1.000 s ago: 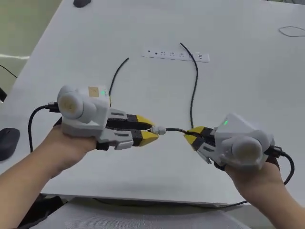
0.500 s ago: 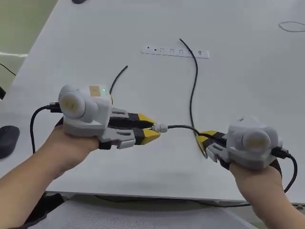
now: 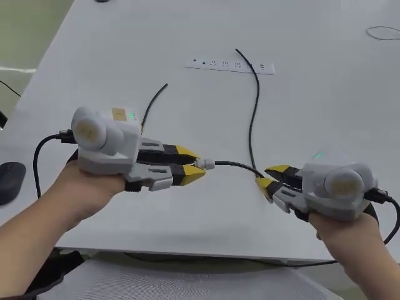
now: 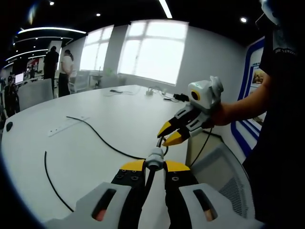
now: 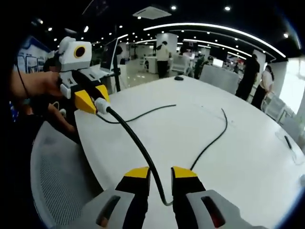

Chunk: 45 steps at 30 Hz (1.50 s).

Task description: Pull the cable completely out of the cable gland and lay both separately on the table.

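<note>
My left hand-held gripper point(image 3: 199, 166) pinches small white plastic cable gland point(image 3: 206, 165), held above white table point(image 3: 312, 100). My right hand-held gripper point(image 3: 265, 175) is clamped on thin black cable point(image 3: 253, 119), now farther from gland than second ago, longer stretch bared between. Cable tail still trails behind gland, so I judge pull unfinished.

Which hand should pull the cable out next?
Probably right. The right gripper has the cable between its jaws, so it can pull away. The left gripper is busy holding the gland.
</note>
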Available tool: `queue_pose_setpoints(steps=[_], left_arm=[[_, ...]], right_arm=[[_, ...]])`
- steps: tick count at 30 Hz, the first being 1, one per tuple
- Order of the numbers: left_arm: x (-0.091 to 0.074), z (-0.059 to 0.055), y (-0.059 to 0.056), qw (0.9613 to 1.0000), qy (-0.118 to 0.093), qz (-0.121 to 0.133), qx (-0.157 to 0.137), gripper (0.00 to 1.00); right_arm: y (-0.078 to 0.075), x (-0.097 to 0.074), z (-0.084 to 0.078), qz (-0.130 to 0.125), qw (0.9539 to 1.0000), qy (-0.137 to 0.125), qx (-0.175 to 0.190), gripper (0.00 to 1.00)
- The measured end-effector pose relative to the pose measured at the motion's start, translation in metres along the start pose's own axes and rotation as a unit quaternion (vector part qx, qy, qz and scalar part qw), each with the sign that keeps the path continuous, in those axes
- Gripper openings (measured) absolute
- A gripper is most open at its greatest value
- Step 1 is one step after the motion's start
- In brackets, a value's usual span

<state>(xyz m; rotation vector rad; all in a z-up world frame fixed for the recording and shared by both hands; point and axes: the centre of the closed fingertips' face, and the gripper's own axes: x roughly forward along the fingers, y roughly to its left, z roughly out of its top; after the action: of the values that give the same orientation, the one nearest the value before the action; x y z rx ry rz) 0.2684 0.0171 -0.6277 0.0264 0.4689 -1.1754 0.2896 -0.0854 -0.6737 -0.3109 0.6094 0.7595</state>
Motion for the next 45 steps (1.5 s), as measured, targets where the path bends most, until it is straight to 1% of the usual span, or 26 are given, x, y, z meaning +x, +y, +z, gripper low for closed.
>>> queue_pose_setpoints(steps=[1,2,4,5,7,8,10,12,13,14,15,17,18,19,21,23,25,31,33,34,35,37,40,41,42,45], left_arm=[[0.0,0.0,0.0,1.0,0.0,0.0,0.0,0.14],[0.0,-0.001,-0.001,1.0,0.001,-0.001,-0.001,0.14],[0.0,-0.001,-0.001,1.0,0.002,-0.001,-0.003,0.15],[0.0,-0.002,-0.003,1.0,0.003,-0.003,-0.007,0.15],[0.0,-0.003,-0.003,1.0,0.003,-0.002,-0.009,0.15],[0.0,-0.003,-0.003,1.0,0.003,-0.002,-0.009,0.15],[0.0,-0.005,-0.004,0.9999,0.005,-0.002,-0.011,0.15],[0.001,-0.006,-0.005,0.9999,0.007,-0.003,-0.01,0.15],[0.001,-0.006,-0.005,0.9999,0.008,-0.003,-0.011,0.15],[0.001,-0.006,-0.005,0.9999,0.008,-0.004,-0.013,0.15],[0.001,-0.006,-0.005,0.9999,0.007,-0.003,-0.012,0.15],[0.001,-0.005,-0.005,0.9999,0.007,-0.003,-0.014,0.15],[0.002,-0.005,-0.005,0.9999,0.007,-0.003,-0.014,0.15],[0.002,-0.006,-0.005,0.9999,0.009,-0.004,-0.012,0.15],[0.003,-0.007,-0.005,0.9999,0.011,-0.005,-0.012,0.15],[0.003,-0.006,-0.005,0.9998,0.011,-0.005,-0.013,0.15],[0.003,-0.006,-0.005,0.9999,0.01,-0.005,-0.013,0.15],[0.004,-0.008,-0.005,0.9998,0.016,-0.006,-0.011,0.15],[0.004,-0.007,-0.005,0.9998,0.015,-0.004,-0.015,0.15],[0.004,-0.006,-0.005,0.9997,0.012,-0.003,-0.023,0.15],[0.004,-0.007,-0.005,0.9996,0.014,-0.004,-0.025,0.15],[0.004,-0.008,-0.005,0.9997,0.017,-0.004,-0.019,0.15],[0.004,-0.007,-0.004,0.9998,0.015,-0.005,-0.013,0.15],[0.004,-0.007,-0.003,0.9999,0.015,-0.005,-0.006,0.15],[0.005,-0.006,-0.003,0.9999,0.014,-0.003,0.001,0.15],[0.006,-0.006,-0.002,0.9999,0.016,-0.002,0.003,0.15]], right_arm=[[0.003,-0.002,0.005,0.008,0.9999,-0.002,-0.012,0.17],[0.011,-0.005,0.011,0.025,0.9993,-0.002,-0.027,0.2],[0.016,-0.007,0.022,0.031,0.9984,-0.003,-0.048,0.25],[0.021,-0.009,0.032,0.033,0.997,-0.011,-0.07,0.25],[0.034,-0.009,0.044,0.05,0.9944,-0.011,-0.093,0.23],[0.039,-0.008,0.049,0.051,0.9931,-0.011,-0.105,0.23],[0.051,-0.005,0.057,0.056,0.9887,-0.007,-0.139,0.22],[0.058,0.0,0.057,0.053,0.9834,0.009,-0.173,0.21],[0.063,0.001,0.06,0.054,0.9833,0.007,-0.174,0.22],[0.069,0.004,0.063,0.06,0.9829,-0.001,-0.174,0.22],[0.07,0.005,0.063,0.059,0.9821,0.002,-0.179,0.2],[0.066,0.009,0.057,0.047,0.975,0.026,-0.216,0.14],[0.067,0.01,0.056,0.046,0.9746,0.027,-0.218,0.11],[0.068,0.012,0.056,0.048,0.9756,0.027,-0.213,0.1],[0.07,0.012,0.056,0.051,0.9755,0.026,-0.212,0.1],[0.072,0.013,0.058,0.049,0.9714,0.024,-0.231,0.08],[0.074,0.015,0.056,0.049,0.9678,0.03,-0.245,0.07],[0.072,0.017,0.056,0.042,0.9682,0.027,-0.245,0.02],[0.071,0.017,0.057,0.04,0.9686,0.023,-0.244,0.02],[0.071,0.017,0.057,0.041,0.9688,0.019,-0.244,0.02],[0.071,0.017,0.057,0.043,0.9691,0.019,-0.242,0.01],[0.072,0.017,0.055,0.048,0.9704,0.02,-0.236,0.01],[0.071,0.017,0.055,0.046,0.9711,0.017,-0.233,0.01],[0.07,0.017,0.054,0.046,0.9719,0.017,-0.23,0.01],[0.068,0.017,0.054,0.045,0.9742,0.017,-0.221,0.0],[0.063,0.017,0.052,0.043,0.9773,0.017,-0.207,0.0]])
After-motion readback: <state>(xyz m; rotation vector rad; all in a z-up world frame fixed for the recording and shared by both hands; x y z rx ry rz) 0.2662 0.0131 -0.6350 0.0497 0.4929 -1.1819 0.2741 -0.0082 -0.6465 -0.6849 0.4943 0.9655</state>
